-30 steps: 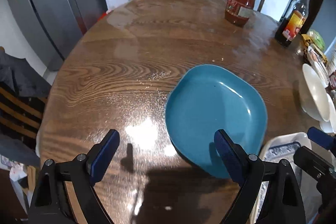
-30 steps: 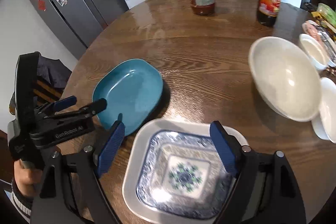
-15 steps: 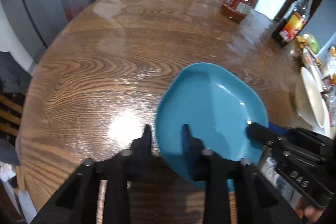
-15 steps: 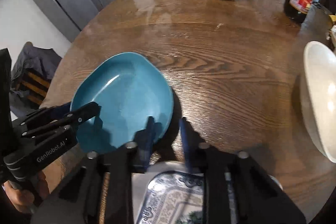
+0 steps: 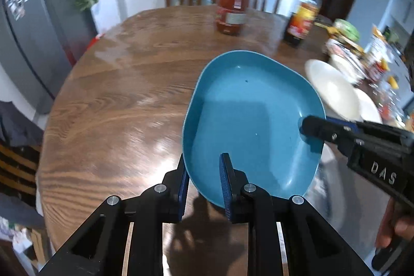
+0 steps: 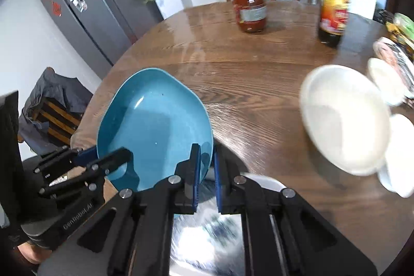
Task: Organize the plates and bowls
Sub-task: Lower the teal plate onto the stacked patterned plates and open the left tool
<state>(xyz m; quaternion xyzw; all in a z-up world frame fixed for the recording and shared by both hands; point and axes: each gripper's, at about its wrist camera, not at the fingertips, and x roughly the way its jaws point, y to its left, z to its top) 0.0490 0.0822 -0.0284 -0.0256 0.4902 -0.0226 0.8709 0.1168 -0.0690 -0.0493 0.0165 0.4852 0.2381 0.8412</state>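
You had the blue plate pinched at its rim from both sides: left hand-held gripper at 6 o'clock, right hand-held gripper at 3. The plate seemed tilted off the desk, likely for stacking onto the patterned plate below.

Colours on the table

Teal plate, plain; black grippers, blue pads; white bowl; brown wood-grain table; red sauce jar; dark bottle with yellow-red label; grey fridge; blue-white patterned dish, blurred
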